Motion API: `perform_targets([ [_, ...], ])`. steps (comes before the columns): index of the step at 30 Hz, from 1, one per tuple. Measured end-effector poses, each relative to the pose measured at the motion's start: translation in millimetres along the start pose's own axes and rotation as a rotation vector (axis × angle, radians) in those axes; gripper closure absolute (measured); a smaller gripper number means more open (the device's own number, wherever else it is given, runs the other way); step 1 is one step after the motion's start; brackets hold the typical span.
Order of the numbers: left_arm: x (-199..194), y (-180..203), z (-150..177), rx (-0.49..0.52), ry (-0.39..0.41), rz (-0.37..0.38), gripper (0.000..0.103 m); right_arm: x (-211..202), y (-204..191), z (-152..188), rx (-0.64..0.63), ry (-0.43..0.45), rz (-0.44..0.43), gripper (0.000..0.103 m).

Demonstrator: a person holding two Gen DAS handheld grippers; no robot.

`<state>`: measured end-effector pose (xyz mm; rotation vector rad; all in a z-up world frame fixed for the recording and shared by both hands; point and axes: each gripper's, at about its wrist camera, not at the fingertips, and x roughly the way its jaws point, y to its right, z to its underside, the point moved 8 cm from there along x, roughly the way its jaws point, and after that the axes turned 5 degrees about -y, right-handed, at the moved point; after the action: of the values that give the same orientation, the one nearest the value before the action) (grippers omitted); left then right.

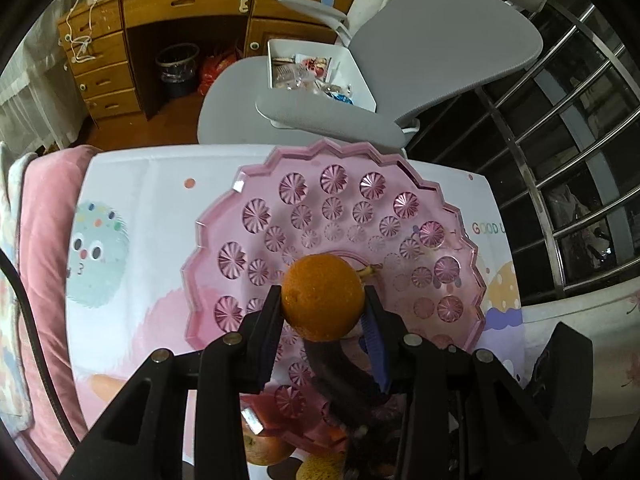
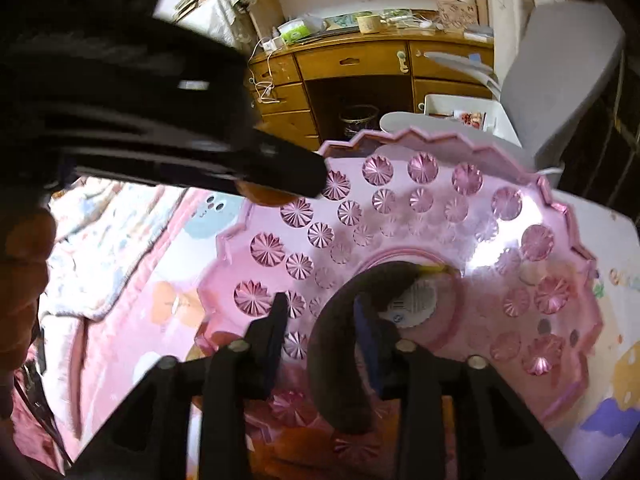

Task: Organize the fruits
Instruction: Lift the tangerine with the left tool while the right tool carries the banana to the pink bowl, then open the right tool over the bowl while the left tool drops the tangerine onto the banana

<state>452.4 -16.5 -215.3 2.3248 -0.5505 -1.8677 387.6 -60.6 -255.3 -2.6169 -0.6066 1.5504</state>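
My left gripper (image 1: 323, 300) is shut on an orange (image 1: 323, 297) and holds it above the pink scalloped plastic tray (image 1: 256, 216). A dark overripe banana (image 1: 340, 372) lies in the tray under the orange, its stem tip (image 1: 370, 270) showing beside it. In the right wrist view my right gripper (image 2: 320, 312) is open over the same tray (image 2: 520, 216), its fingers either side of the end of the dark banana (image 2: 340, 360), which has a white sticker (image 2: 414, 304). The left gripper (image 2: 200, 152) with the orange (image 2: 260, 196) crosses the upper left of that view.
The tray sits on a white patterned cloth (image 1: 140, 208) with a pink cushion (image 1: 44, 240) at the left. Two more fruits (image 1: 268, 448) lie at the tray's near edge. A grey office chair (image 1: 440, 40), wooden desk (image 1: 180, 4) and metal railing (image 1: 560, 140) stand beyond.
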Motion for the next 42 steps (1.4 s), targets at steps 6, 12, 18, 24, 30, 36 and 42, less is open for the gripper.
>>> perform_targets([
  [6,11.5,15.0,6.4,0.012,-0.041,0.043,0.066,-9.5,11.4,1.7,0.064,0.004,-0.008,0.056],
  [12,11.4,28.5,16.1,0.014,-0.05,0.073,0.046,-24.4,30.4,7.5,0.121,0.005,0.017,0.055],
  [18,-5.4,27.7,27.3,-0.002,-0.035,0.064,0.043,-42.5,39.0,12.2,0.155,0.016,0.055,0.055],
  [24,-34.1,21.4,44.9,-0.017,-0.009,0.044,0.043,-62.9,33.7,22.7,0.18,0.022,0.067,0.055],
  [30,-67.5,16.8,69.9,-0.022,0.026,0.037,0.043,-92.0,19.7,44.6,0.199,0.032,0.076,0.055],
  [36,-101.4,9.8,110.8,-0.023,0.054,0.037,0.043,-124.4,0.4,65.5,0.218,0.059,0.098,0.055],
  [42,-121.9,-1.5,158.9,-0.013,0.06,0.028,0.043,-152.2,-21.2,97.3,0.236,0.081,0.135,0.055],
])
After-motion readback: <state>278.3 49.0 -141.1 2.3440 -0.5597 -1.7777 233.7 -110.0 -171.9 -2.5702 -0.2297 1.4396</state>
